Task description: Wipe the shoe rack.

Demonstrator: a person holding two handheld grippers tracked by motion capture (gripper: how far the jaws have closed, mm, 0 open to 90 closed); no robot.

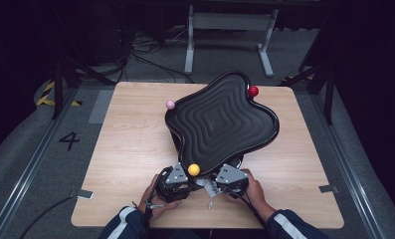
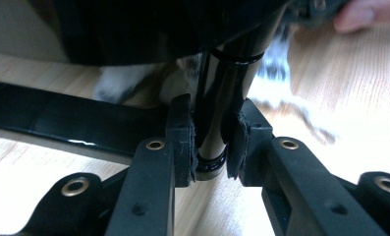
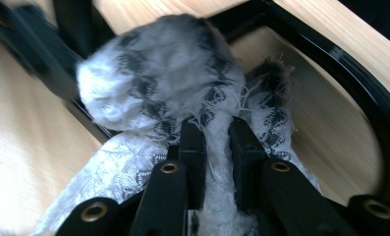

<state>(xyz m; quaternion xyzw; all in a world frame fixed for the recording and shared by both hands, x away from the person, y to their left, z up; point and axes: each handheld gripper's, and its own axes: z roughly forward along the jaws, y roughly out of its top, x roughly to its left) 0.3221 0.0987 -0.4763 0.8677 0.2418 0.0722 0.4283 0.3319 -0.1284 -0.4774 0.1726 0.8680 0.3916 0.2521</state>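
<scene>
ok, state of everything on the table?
tray: raised on its stand, tilted
post: upright, clamped by left gripper
cloth: bunched, pinched by right gripper
yellow ball: at tray's near edge
pink ball: at left edge
red ball: at far edge

My table [image 1: 135,149] is pale wood with a smooth, matt grain. The tray [image 1: 220,119] looks like black plastic, ribbed on top and slightly glossy. Its post [image 2: 221,103] is shiny black. My cloth [image 3: 158,83] is white woven fabric with a dark pattern, rough and frayed at its edges.
</scene>
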